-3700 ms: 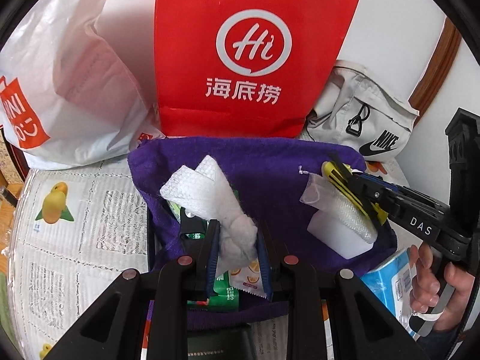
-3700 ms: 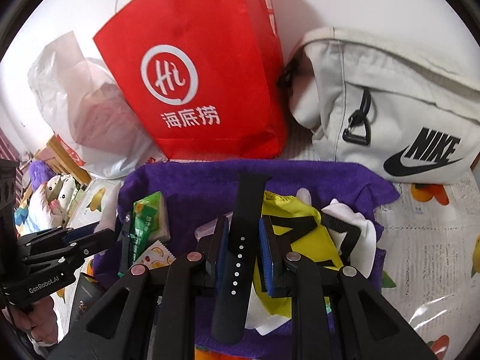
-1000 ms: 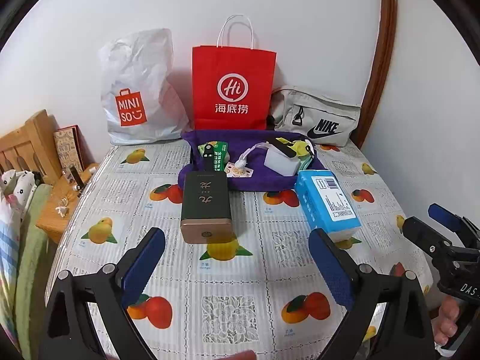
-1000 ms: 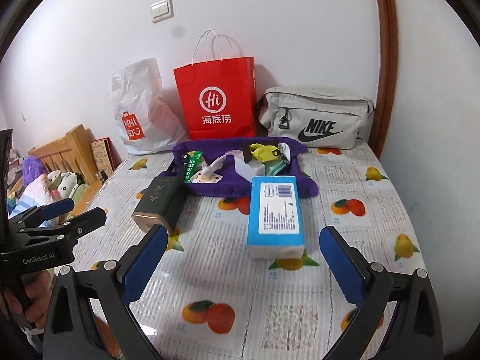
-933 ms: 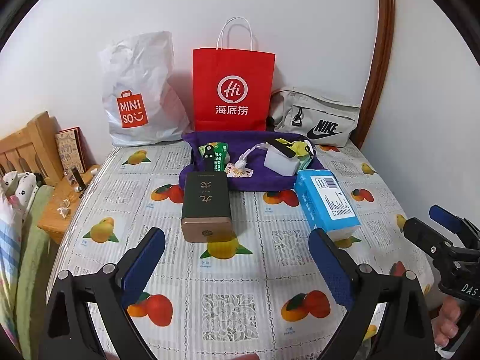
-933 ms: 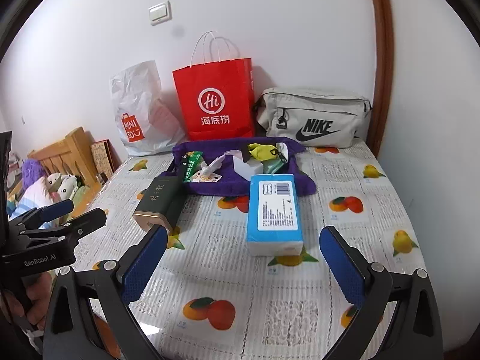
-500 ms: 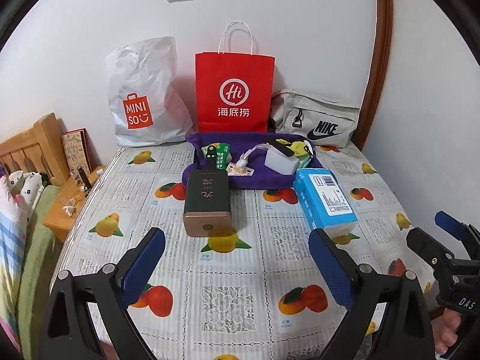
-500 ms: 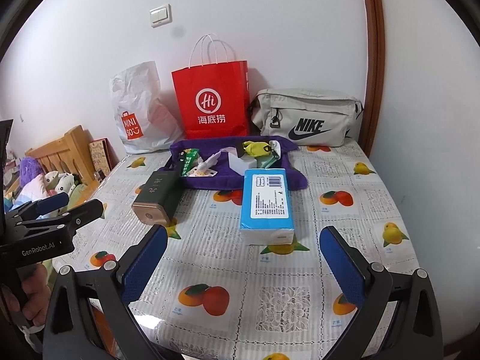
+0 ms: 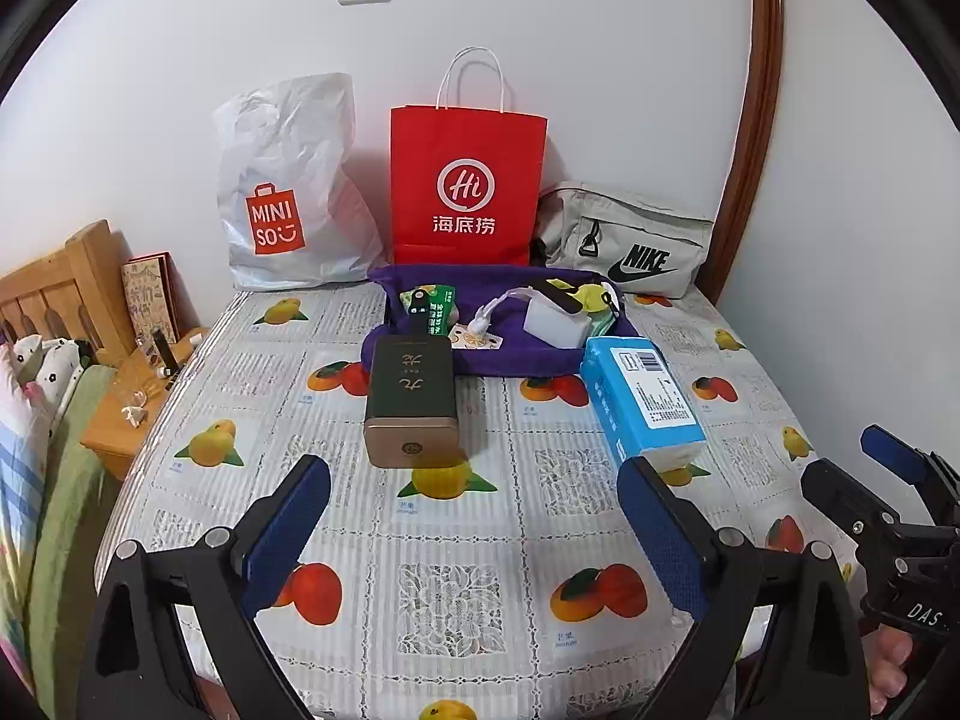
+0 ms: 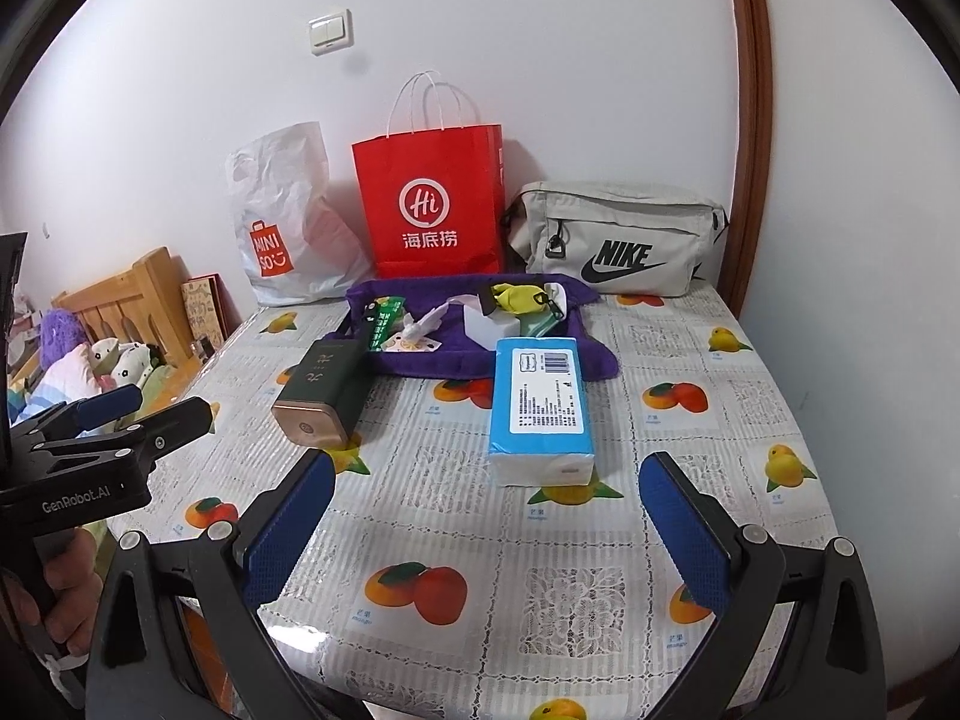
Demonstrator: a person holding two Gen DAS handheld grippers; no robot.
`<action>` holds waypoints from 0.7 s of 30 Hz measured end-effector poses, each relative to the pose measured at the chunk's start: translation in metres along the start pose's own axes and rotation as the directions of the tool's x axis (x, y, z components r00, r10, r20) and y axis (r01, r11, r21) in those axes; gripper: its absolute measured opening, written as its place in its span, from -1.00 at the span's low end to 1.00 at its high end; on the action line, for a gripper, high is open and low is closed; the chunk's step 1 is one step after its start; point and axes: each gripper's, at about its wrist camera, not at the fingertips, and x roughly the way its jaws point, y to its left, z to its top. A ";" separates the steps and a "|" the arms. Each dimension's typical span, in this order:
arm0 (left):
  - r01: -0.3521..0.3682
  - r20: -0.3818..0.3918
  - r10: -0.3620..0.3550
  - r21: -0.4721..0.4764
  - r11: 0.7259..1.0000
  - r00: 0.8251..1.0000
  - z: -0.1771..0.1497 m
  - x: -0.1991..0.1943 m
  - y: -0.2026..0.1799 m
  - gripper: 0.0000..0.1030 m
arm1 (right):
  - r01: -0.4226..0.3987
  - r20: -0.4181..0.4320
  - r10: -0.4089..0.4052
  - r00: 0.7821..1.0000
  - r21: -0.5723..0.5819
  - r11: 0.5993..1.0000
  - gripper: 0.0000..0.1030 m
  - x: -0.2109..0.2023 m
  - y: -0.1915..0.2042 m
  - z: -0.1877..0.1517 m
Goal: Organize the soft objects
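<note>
Left gripper (image 9: 474,525): jaws wide apart, holding nothing, above the near edge of the desk (image 9: 480,588).
Right gripper (image 10: 487,525): jaws spread wide, holding nothing, over the near desk edge.
Purple cloth (image 9: 510,354): far middle of the desk, carrying green packets (image 9: 441,309), a white block (image 9: 555,324) and a yellow item (image 9: 591,294).
Dark green box (image 9: 411,399): just near the cloth, left.
Blue tissue pack (image 10: 540,402): near the cloth's right end.
Far edge: white Miniso bag (image 9: 288,192), red paper bag (image 9: 465,180), grey Nike bag (image 9: 627,240) against the wall.
</note>
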 end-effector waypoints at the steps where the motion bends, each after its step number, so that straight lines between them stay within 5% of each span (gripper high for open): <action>1: 0.000 0.001 0.000 0.000 1.000 1.000 0.000 0.000 0.000 0.88 | -0.001 0.000 0.001 1.000 0.000 1.000 0.95 0.000 0.000 0.000; 21: 0.000 0.001 0.000 -0.001 1.000 1.000 -0.001 -0.002 0.000 0.88 | -0.008 0.003 0.008 1.000 0.001 1.000 0.95 -0.003 0.003 -0.002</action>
